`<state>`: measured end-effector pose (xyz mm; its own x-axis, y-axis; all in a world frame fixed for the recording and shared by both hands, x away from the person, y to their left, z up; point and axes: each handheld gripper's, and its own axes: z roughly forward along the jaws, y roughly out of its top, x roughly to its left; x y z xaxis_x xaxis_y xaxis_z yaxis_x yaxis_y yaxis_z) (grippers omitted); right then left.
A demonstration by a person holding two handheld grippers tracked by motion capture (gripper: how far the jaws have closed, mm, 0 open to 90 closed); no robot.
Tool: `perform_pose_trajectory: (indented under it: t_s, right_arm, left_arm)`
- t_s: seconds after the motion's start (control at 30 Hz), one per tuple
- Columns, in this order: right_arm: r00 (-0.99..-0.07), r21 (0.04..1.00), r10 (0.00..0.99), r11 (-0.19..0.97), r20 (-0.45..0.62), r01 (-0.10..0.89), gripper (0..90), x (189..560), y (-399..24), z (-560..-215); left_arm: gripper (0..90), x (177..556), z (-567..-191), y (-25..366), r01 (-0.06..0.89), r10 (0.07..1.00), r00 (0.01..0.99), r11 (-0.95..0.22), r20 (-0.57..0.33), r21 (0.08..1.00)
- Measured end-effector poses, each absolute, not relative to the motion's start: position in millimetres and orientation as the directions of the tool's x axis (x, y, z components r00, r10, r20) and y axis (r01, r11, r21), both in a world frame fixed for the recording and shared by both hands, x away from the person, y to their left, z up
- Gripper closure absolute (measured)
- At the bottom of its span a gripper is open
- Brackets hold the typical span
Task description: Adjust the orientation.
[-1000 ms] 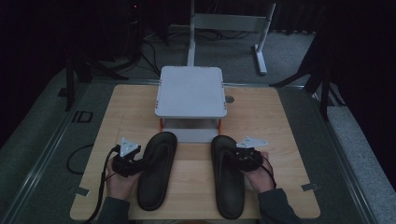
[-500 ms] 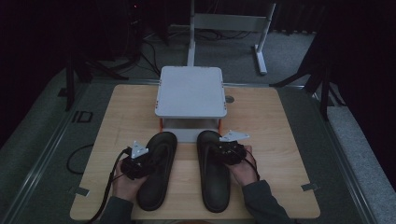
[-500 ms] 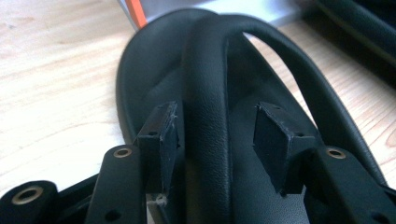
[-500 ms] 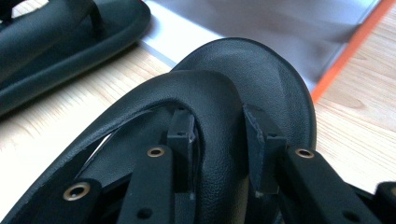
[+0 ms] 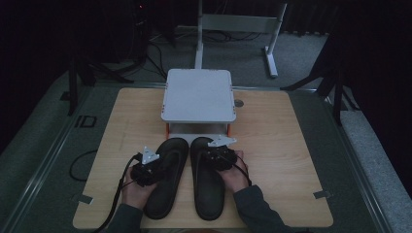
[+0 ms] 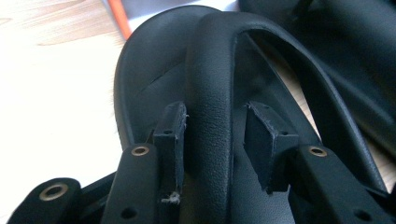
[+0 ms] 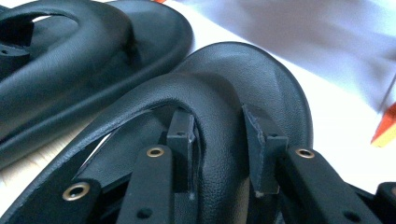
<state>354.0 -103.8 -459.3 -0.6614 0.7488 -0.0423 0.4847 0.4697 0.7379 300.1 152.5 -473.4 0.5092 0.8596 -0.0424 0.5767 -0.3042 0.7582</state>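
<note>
Two black slippers lie side by side near the front of the wooden table [image 5: 286, 145]. The left slipper [image 5: 167, 187] has its strap [image 6: 212, 70] between my left gripper's [image 5: 151, 169] [image 6: 215, 133] pads, which have just been closing and now touch both sides of the strap. My right gripper [image 5: 217, 158] [image 7: 217, 135] is shut on the strap [image 7: 210, 91] of the right slipper [image 5: 210, 196]. The left slipper [image 7: 70, 56] shows beside the right one in the right gripper view. A hand holds each gripper from the table's front edge.
A white box-like stand [image 5: 198, 94] on orange legs [image 5: 167, 130] sits just behind the slippers' toes at the table's middle back. Bare wood lies to the left and right of the slippers. Cables and a metal frame [image 5: 272, 43] are on the floor beyond the table.
The right gripper has carried the right slipper leftward until it lies close beside the left slipper. The left gripper has shifted slightly in over the left slipper's strap.
</note>
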Motion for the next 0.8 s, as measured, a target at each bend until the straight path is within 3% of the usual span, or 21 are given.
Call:
perform_pose_trajectory:
  t_s: [0.3,0.63,0.8]
  right_arm:
    - [-0.674,0.724,0.738,0.475,-0.019,0.501,58.8,346,-100,-458]
    - [-0.662,0.720,0.747,0.429,0.057,0.546,56.5,343,-98,-456]
    - [-0.660,0.711,0.749,0.437,0.052,0.551,38.5,344,-103,-456]
  left_arm:
    - [61.5,301,-473,145,0.582,0.866,0.498,-0.298,-0.042,0.756]
    - [67.2,306,-473,147,0.591,0.872,0.485,-0.275,-0.061,0.758]
    - [58.6,306,-472,148,0.586,0.875,0.481,-0.277,-0.052,0.761]
